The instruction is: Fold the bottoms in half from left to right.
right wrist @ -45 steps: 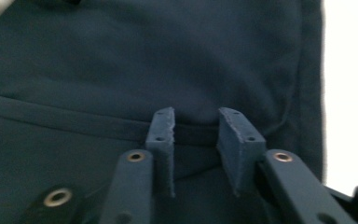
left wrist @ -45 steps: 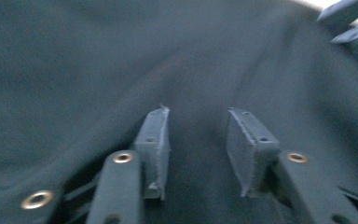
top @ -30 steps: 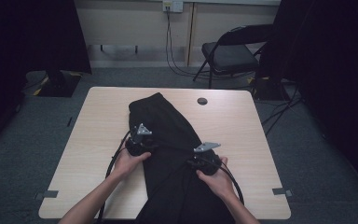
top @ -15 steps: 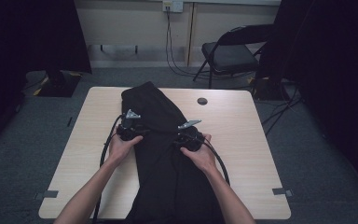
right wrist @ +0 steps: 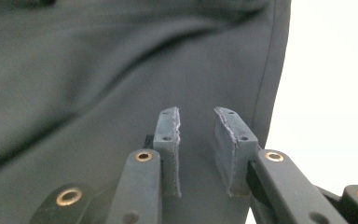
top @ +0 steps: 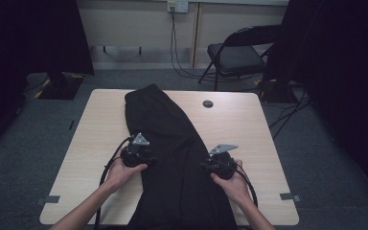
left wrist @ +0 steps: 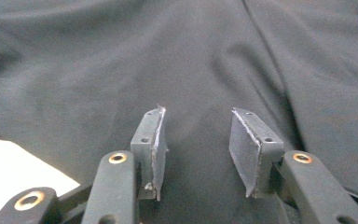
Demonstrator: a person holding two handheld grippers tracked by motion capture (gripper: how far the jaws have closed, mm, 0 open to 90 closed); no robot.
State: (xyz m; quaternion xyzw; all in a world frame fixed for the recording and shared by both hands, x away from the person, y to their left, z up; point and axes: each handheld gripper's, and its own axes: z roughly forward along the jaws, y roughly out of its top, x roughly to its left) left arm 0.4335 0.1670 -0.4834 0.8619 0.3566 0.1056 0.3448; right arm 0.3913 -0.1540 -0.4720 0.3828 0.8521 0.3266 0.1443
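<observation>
A long black garment lies slantwise across the light wooden table, from the far left down over the near edge. My left gripper hovers at the garment's left edge. In the left gripper view it is open above the black cloth; its jaws have just been closing slightly, with nothing between them. My right gripper is at the garment's right edge. The right gripper view shows it open over the cloth beside the hem, jaws just narrowed, gap empty.
A small black round cap sits in the tabletop near the far edge. Behind the table stand a folding chair and cables down the wall. Dark curtains flank both sides.
Both hands went forward over the garment, then drew back toward the near edge and apart. The garment now lies longer and narrower, its far end shifted to the far left.
</observation>
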